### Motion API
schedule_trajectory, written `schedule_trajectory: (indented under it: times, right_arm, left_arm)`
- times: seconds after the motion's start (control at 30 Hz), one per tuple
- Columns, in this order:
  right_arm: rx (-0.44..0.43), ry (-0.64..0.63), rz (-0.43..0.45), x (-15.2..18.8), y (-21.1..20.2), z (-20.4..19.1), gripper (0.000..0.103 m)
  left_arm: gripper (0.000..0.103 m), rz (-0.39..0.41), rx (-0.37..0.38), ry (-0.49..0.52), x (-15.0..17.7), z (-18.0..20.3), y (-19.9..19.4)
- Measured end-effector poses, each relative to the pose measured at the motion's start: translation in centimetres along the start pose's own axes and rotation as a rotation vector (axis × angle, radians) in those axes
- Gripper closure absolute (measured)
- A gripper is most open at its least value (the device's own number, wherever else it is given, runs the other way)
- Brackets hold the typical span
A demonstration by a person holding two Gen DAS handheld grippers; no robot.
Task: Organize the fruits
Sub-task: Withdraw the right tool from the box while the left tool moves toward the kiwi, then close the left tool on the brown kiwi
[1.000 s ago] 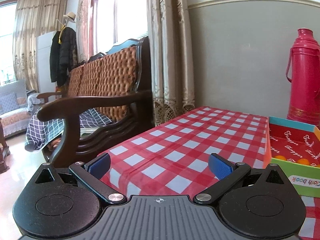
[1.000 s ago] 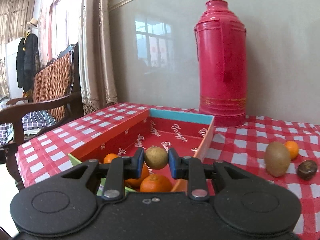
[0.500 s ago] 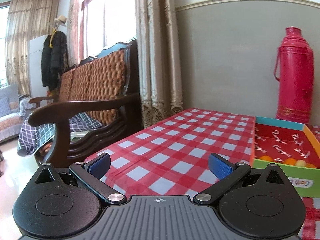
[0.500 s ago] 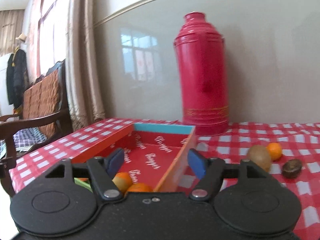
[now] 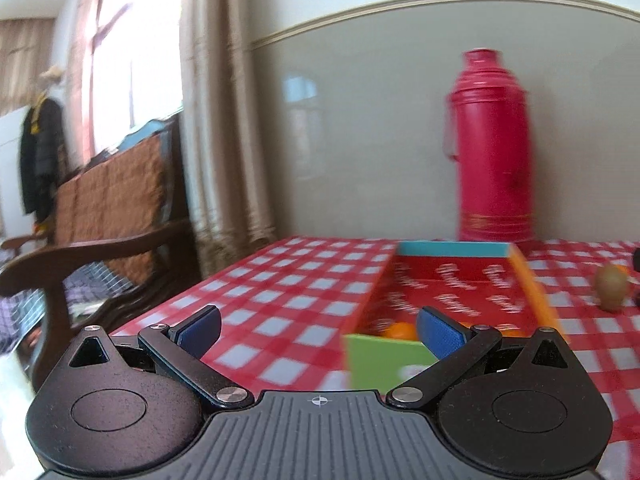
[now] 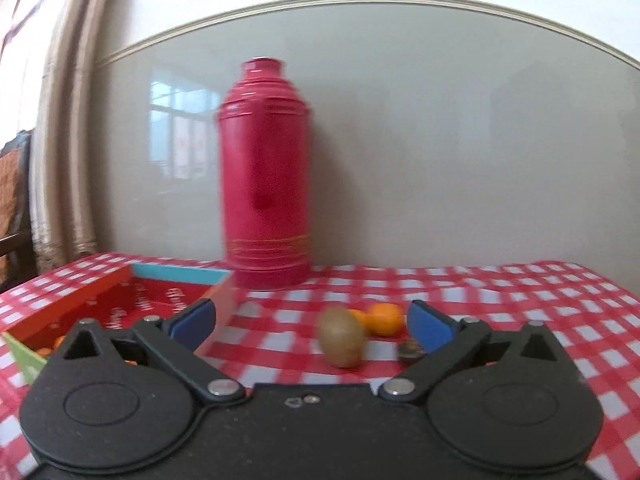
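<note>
my right claw (image 6: 312,322) was opening, nothing between its jaws; best to line up squarely on the fuzzy brown kiwi (image 6: 341,336) (left claw (image 5: 318,332) wide, idle).

We see open checked bench (image 6: 500,300) to the right of the fruit, with nothing standing on it. The tall red flask (image 6: 266,176) blocks the back, just behind the box (image 6: 100,292), whose raised walls bar a low approach from the left. A kiwi (image 6: 342,336), an orange (image 6: 386,318) and a dark fruit (image 6: 410,350) crowd the middle. In the left wrist view, bare cloth lies left of the box, bounded by the wooden chair (image 5: 100,256).
</note>
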State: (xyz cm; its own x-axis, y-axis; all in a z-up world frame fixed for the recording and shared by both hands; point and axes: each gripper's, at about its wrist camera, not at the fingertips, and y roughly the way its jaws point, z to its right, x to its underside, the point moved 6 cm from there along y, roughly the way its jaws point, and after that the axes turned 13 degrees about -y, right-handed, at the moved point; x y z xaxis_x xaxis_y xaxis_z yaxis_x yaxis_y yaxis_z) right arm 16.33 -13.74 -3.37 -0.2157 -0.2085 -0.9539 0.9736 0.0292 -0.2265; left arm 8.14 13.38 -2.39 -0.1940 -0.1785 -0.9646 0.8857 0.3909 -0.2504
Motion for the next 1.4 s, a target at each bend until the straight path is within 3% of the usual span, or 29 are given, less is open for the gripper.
schedule_trajectory:
  times: [0.4,0.7,0.9,1.03,1.13,1.3,1.4]
  right_arm:
    - [0.307,0.078,-0.102,3.6,-1.9,9.8,0.006]
    - [0.578,0.144,-0.166,6.6,-4.9,16.9,0.006]
    - [0.578,0.150,-0.163,7.1,-5.6,18.3,0.006]
    - [0.630,0.116,-0.153,6.7,-6.1,18.4,0.006]
    - [0.642,0.111,-0.151,6.5,-6.1,18.6,0.006]
    - [0.619,0.128,-0.149,6.5,-6.1,18.7,0.006]
    - [0.607,0.129,-0.149,6.5,-5.9,18.7,0.006]
  left_arm:
    - [0.000,-0.018,0.245,0.108,2.0,12.3,-1.7]
    - [0.000,-0.067,0.353,0.157,3.0,18.9,-1.3]
    - [0.001,-0.126,0.383,0.173,1.9,23.6,1.7]
    - [0.002,-0.198,0.406,0.174,2.3,26.3,3.9]
    - [0.020,-0.245,0.412,0.202,3.2,28.1,5.2]
    - [0.024,-0.342,0.405,0.205,4.6,29.9,7.6]
    - [0.038,-0.383,0.410,0.208,5.2,30.7,8.6]
